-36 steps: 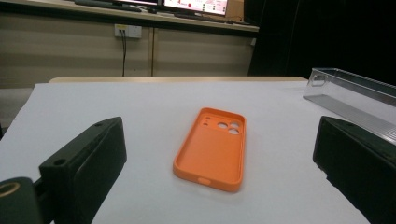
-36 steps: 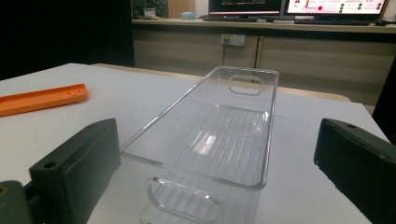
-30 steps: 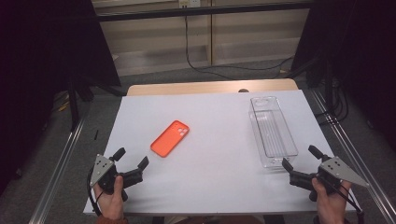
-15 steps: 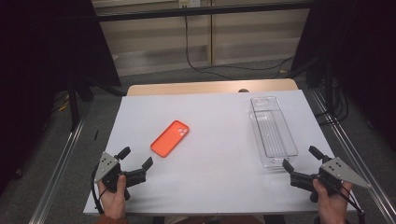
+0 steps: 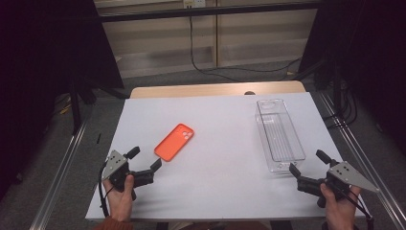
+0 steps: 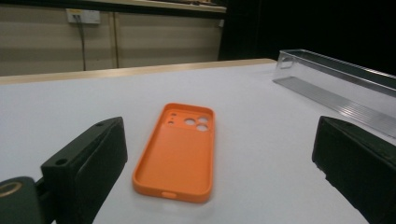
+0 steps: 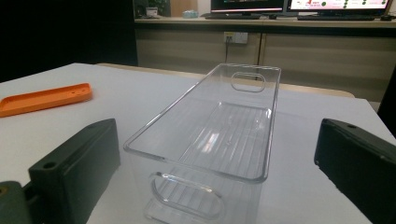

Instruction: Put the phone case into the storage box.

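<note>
An orange phone case (image 5: 174, 142) lies hollow side up on the white table (image 5: 220, 191), left of centre. My left gripper (image 5: 144, 159) is open just short of the case's near end, and the case (image 6: 180, 150) lies ahead between its jaws. A clear plastic bin (image 5: 279, 133) stands empty on the right side. My right gripper (image 5: 309, 162) is open at the bin's near end, and the bin (image 7: 219, 135) lies straight ahead between its jaws. The orange case (image 7: 44, 98) lies far to the left in the right gripper view.
A wooden table edge (image 5: 215, 89) runs along the far side. Metal rails (image 5: 60, 172) flank the table on both sides. Cables (image 5: 230, 69) lie on the floor beyond, in front of a wall with sockets.
My left gripper has moved forward and to the right, closer to the orange case. The right gripper has stayed in place.
</note>
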The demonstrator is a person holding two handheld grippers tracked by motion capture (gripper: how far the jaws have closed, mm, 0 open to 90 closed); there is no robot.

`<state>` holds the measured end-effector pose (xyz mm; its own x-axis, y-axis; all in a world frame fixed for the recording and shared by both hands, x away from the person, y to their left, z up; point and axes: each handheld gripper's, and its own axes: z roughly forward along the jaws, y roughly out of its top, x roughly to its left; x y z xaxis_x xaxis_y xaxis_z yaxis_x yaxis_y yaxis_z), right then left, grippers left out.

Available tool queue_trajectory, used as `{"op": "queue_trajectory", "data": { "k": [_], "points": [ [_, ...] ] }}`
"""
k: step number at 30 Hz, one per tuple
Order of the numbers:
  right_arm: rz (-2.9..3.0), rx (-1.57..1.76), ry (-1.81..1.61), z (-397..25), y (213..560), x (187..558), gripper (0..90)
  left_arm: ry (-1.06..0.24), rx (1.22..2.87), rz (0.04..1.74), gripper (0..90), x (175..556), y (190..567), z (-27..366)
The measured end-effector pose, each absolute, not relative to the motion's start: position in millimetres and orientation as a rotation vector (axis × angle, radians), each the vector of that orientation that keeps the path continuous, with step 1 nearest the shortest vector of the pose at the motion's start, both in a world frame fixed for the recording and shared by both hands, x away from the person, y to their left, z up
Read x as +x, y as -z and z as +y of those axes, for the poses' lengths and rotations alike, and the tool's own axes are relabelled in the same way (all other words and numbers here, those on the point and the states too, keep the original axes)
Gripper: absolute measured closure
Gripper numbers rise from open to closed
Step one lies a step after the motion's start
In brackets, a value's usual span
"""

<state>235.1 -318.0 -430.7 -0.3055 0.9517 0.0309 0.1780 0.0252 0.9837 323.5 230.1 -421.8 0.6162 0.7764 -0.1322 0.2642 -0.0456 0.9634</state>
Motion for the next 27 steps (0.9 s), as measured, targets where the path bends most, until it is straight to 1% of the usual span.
{"op": "queue_trajectory", "data": {
  "k": [4, 6, 11, 16, 20, 27],
  "points": [
    [1.576, 1.184, -1.348, -317.9, 430.8, 235.4, 0.0, -0.528, 1.634, 0.889, 3.7, 328.4, 421.4, 227.6],
    [1.578, 1.179, -1.347, -318.0, 430.9, 235.5, 0.0, -0.495, 1.65, 0.882, 4.2, 331.4, 421.5, 227.4],
    [1.576, 1.186, -1.344, -318.3, 430.7, 235.3, 0.0, -0.459, 1.665, 0.87, 4.2, 336.6, 421.1, 223.2],
    [1.578, 1.187, -1.34, -318.4, 431.1, 235.0, 0.0, -0.476, 1.685, 0.853, 3.9, 342.5, 417.0, 221.2],
    [1.573, 1.194, -1.346, -318.7, 431.5, 235.9, 0.0, -0.446, 1.694, 0.844, 3.9, 351.9, 417.2, 219.1],
    [1.572, 1.195, -1.347, -318.5, 431.2, 235.0, 0.0, -0.461, 1.739, 0.827, 3.9, 359.5, 416.1, 214.8]
  ]
}}
